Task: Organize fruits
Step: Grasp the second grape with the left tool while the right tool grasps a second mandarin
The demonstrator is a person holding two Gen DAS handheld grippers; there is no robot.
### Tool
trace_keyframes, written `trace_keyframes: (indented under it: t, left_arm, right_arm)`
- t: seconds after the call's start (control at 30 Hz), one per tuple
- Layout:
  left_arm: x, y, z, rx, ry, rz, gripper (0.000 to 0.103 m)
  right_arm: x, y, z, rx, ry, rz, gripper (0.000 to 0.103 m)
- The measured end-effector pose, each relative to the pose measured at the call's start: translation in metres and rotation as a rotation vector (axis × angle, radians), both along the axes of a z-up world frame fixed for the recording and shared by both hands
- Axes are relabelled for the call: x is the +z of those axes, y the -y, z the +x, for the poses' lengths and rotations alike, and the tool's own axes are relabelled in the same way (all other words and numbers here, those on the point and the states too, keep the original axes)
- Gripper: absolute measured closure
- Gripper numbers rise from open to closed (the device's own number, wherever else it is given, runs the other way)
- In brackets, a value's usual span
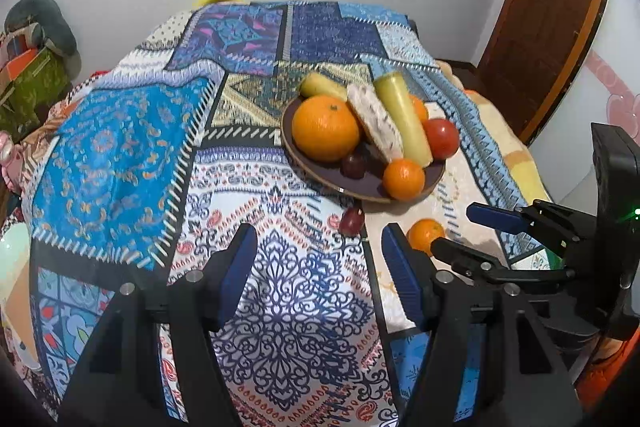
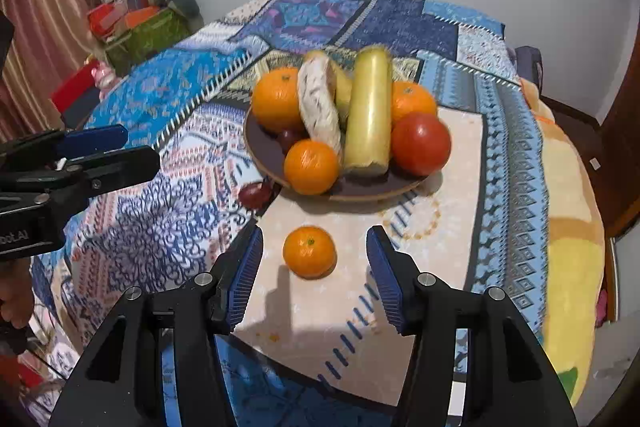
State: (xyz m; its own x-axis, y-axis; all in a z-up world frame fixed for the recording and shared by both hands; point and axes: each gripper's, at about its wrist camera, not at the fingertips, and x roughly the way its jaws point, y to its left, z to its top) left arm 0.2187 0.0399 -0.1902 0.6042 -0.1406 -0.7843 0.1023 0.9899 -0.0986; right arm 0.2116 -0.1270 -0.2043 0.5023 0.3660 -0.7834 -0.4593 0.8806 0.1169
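A dark round plate (image 2: 264,151) on a patterned cloth holds oranges, a red tomato (image 2: 420,143), a yellow-green fruit (image 2: 370,107), a pale speckled piece and a grape; it also shows in the left wrist view (image 1: 320,173). A loose small orange (image 2: 309,251) lies on the cloth in front of the plate, just ahead of my open, empty right gripper (image 2: 316,275). A loose red grape (image 2: 256,194) lies left of it, by the plate rim. My left gripper (image 1: 320,267) is open and empty, just short of the grape (image 1: 352,221). The loose orange (image 1: 425,235) lies beyond its right finger.
The cloth-covered surface drops off on the left and right. A green basket of items (image 2: 140,27) stands at the far left by a striped curtain. A brown door (image 1: 552,19) is at the right. The right gripper (image 1: 496,239) appears in the left wrist view.
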Motion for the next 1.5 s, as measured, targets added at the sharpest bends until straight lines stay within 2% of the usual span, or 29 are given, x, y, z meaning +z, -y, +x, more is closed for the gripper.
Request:
trace_keyframes:
  t: [0.13,0.23,0.43,0.6,0.63,0.77,0.97,1.1,1.17,1.23,1.5]
  left_arm:
    - [-0.012,0.003,0.004,0.002,-0.026,0.033,0.038]
    - [-0.022,0.003,0.009,-0.002,-0.052,0.019,0.033]
    - [-0.036,0.007,0.022,-0.005,-0.076,0.014,0.033]
    - [-0.043,0.011,0.033,-0.023,-0.090,-0.005,0.033]
    - [-0.045,0.012,0.035,-0.030,-0.094,-0.008,0.033]
    - [-0.052,0.024,0.045,-0.075,-0.116,-0.004,0.050]
    - [-0.067,0.036,0.058,-0.106,-0.153,0.030,0.065]
    - [-0.070,0.040,0.060,-0.109,-0.136,0.046,0.068]
    - [-0.070,0.041,0.061,-0.108,-0.132,0.045,0.078]
    - [-0.070,0.040,0.062,-0.114,-0.132,0.024,0.083]
    - [-0.055,0.034,0.052,-0.102,-0.091,0.022,0.083]
  right_arm:
    - [-0.011,-0.002,0.003,0.005,-0.032,0.011,0.053]
    - [-0.017,0.000,0.006,-0.002,-0.041,0.012,0.053]
    - [-0.026,0.004,0.013,0.005,-0.076,0.027,0.053]
    - [-0.026,0.003,0.011,0.042,-0.070,0.034,0.071]
    - [-0.024,0.004,0.011,0.042,-0.062,0.028,0.071]
    - [-0.019,0.012,0.011,0.029,-0.040,0.030,0.071]
    - [-0.010,0.028,0.015,-0.013,-0.013,0.043,0.071]
    - [-0.009,0.036,0.019,-0.035,-0.007,0.053,0.071]
    - [-0.010,0.038,0.021,-0.043,-0.008,0.055,0.071]
    - [-0.011,0.038,0.022,-0.050,-0.009,0.059,0.071]
    - [-0.008,0.039,0.028,-0.062,0.006,0.072,0.071]
